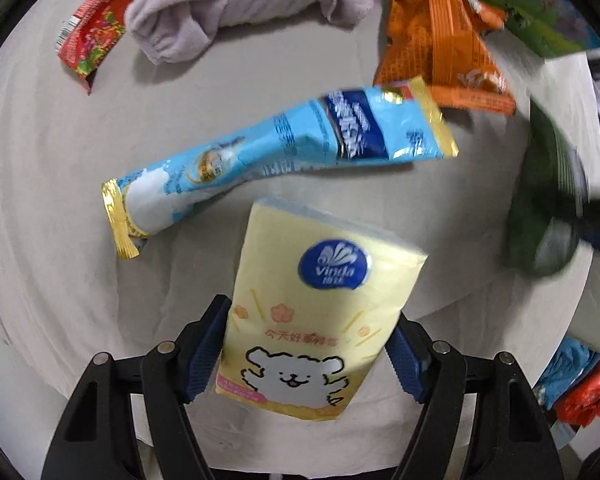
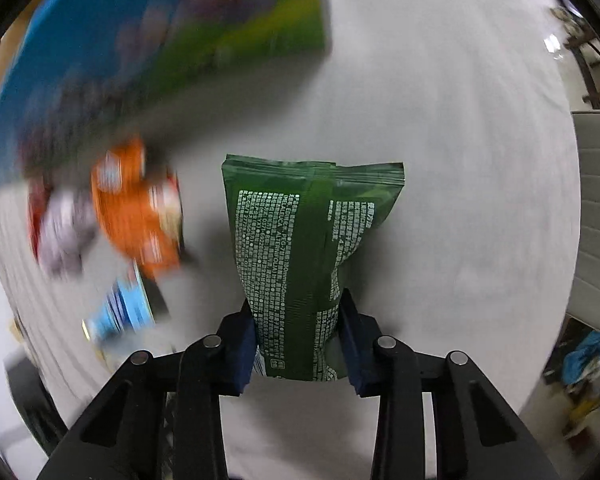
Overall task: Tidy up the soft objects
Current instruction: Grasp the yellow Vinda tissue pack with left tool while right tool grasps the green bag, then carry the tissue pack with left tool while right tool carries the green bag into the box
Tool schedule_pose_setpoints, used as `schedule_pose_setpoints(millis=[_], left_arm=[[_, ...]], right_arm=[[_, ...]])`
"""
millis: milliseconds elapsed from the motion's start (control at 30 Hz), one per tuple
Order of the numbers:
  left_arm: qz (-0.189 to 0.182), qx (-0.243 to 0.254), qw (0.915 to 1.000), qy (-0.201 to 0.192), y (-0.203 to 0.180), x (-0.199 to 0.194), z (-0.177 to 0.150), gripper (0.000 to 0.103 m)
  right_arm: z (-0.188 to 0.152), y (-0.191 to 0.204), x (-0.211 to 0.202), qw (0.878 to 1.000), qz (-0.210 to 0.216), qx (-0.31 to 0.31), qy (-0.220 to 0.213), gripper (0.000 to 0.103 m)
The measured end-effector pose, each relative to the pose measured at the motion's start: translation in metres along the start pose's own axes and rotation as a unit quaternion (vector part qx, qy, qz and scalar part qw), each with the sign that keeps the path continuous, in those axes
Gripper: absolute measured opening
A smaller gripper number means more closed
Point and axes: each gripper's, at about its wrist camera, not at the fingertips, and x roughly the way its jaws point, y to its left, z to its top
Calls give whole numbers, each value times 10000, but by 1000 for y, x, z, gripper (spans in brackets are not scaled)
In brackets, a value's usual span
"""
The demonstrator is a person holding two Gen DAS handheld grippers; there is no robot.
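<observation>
My left gripper (image 1: 306,356) is shut on a yellow Vinda tissue pack (image 1: 316,312) and holds it above the white cloth-covered table (image 1: 40,200). My right gripper (image 2: 298,344) is shut on a green wipes pack (image 2: 300,248), which also shows blurred in the left wrist view (image 1: 548,208). On the table lie a long light-blue sachet pack (image 1: 284,152), an orange snack bag (image 1: 440,48), a lilac towel (image 1: 236,8) and a red packet (image 1: 96,24).
A large blue-and-green box (image 2: 160,40) stands at the far side of the table, also in the left wrist view (image 1: 540,12). The orange bag (image 2: 140,208) and blue pack (image 2: 124,312) show blurred in the right wrist view. Blue and red items (image 1: 580,384) lie off the table's right edge.
</observation>
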Motion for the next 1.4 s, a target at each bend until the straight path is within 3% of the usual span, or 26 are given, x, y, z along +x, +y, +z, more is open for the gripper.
schedule_pose_setpoints(millis=[133,233,467,500,567,633,733,833,1167,1400], left_arm=[[12,93,10000,12,-6,14,0,72],[47,176,9998,-33,-5,25,-6,72],[191,491,9985,-127,-47,5,0,71],[226,551,9981,-140,-50,2,-2,66],[315,627,9974,-160,-55,0,-2,63],[386,688,9967,-210,-60,1,-3,62],[463,684,9961,-304,-73,18,-7,61],[445,685,9957,-428,-84,3,-10,61],[75,665,9908,-1181,-108,-80,-26,61],[-283,714,9776,-1959,-117,-169,-19,61]], right_arm=[[-40,-1,13,9969,-356,-563,408,38],[-51,-1,16,9958,-517,-700,277,39],[-45,-14,13,9985,-426,-339,33,43],[-44,-15,12,9985,-441,-308,21,43],[-34,-8,7,9984,-487,-287,26,43],[-45,19,28,9981,-543,-298,63,43],[-48,23,27,9976,-614,-309,33,41],[-34,28,25,9976,-606,-330,-62,37],[-35,25,-64,9957,-324,-538,-674,35],[-44,32,-159,9864,-35,-779,-1445,35]])
